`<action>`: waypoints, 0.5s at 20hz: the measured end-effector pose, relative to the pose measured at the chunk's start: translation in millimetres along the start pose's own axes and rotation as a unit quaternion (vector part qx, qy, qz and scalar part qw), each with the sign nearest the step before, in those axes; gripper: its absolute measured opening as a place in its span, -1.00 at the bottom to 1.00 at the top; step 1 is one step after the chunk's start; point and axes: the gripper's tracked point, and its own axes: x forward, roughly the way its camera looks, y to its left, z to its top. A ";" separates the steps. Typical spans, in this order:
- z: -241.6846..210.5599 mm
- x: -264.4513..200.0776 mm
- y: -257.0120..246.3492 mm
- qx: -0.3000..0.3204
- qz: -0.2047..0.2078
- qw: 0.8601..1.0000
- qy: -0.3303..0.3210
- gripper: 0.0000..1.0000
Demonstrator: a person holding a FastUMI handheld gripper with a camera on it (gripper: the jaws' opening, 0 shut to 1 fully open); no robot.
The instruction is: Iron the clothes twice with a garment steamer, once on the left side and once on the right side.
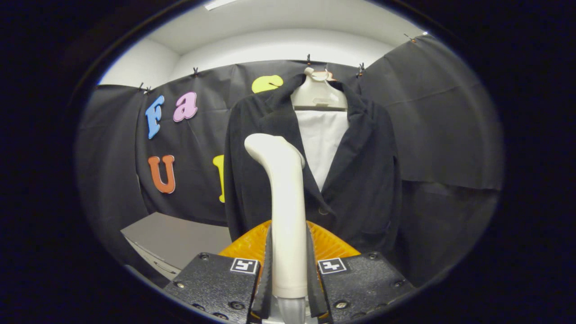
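Observation:
My gripper [288, 274] is shut on the cream handle of the garment steamer [284, 198], both fingers pressing its sides. The steamer stands upright between the fingers, and its head bends towards the clothes. Beyond it a black jacket [364, 180] hangs on a white hanger [317, 92], open over a white shirt [322, 139]. The steamer's head is in front of the jacket's left panel, near the lapel; I cannot tell if it touches the cloth. An orange ribbed part [333, 245] shows just behind the fingers.
A grey table [180, 238] stands low to the left of the jacket. Black cloth forms the booth's wall [441, 135] behind and beside the clothes. White ceiling shows above the cloth.

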 end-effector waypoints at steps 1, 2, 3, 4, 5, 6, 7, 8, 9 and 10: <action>-3.9 -1.2 -0.8 0.000 -0.002 1.000 0.006 -0.29; -7.4 -2.7 -1.8 0.000 -0.005 1.000 0.012 -0.29; -10.8 -4.6 -3.1 -0.001 -0.007 1.000 0.019 -0.29; -13.0 -6.7 -3.9 0.000 -0.010 1.000 0.024 -0.29; -15.6 -7.6 -4.5 -0.001 -0.012 1.000 0.028 -0.29; -18.3 -8.7 -5.3 -0.002 -0.014 0.999 0.033 -0.29; -21.0 -9.3 -6.2 -0.003 -0.015 0.999 0.037 -0.29; -23.2 -10.7 -6.2 -0.003 -0.015 0.999 0.040 -0.29; -26.4 -11.7 -6.4 -0.002 -0.016 0.999 0.045 -0.29; -29.5 -13.0 -6.6 -0.002 -0.018 0.999 0.051 -0.29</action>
